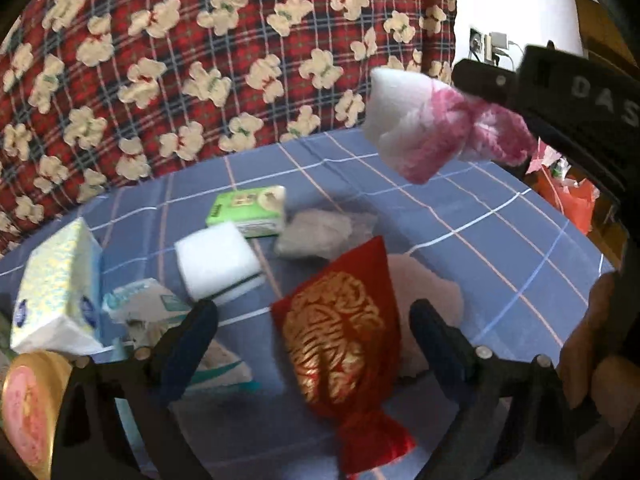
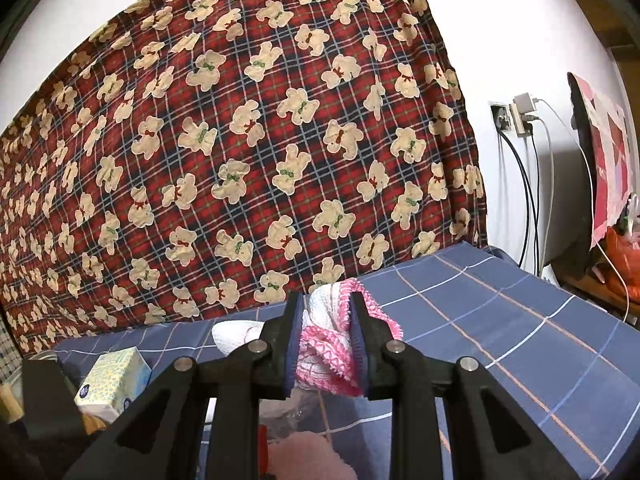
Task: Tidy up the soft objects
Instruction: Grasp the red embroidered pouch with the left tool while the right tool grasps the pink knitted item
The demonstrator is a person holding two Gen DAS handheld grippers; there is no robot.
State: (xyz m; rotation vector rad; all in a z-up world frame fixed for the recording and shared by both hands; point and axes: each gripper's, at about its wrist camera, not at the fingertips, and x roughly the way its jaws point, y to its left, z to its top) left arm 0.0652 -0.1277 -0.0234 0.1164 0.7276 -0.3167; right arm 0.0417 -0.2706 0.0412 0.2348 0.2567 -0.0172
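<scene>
A red pouch with a gold pattern [image 1: 340, 344] lies on the blue checked table cover [image 1: 500, 232]. My left gripper [image 1: 316, 332] is open, with one finger on each side of the pouch and gaps showing between pads and pouch. My right gripper [image 2: 326, 320] is shut on a white cloth with pink crochet edging [image 2: 328, 344], held up above the table. In the left wrist view the same cloth [image 1: 420, 128] hangs from the right gripper [image 1: 476, 100] at the upper right. A pale pink fluffy piece [image 1: 428, 292] lies behind the pouch.
On the table's left part lie a white sponge [image 1: 216, 264], a green tissue pack [image 1: 250, 210], a crumpled white wad [image 1: 316, 232], a tissue box [image 1: 60, 288], a teal-printed tissue pack [image 1: 160, 312] and a round pink tin [image 1: 28, 404]. A bear-print plaid cloth [image 2: 240, 140] stands behind.
</scene>
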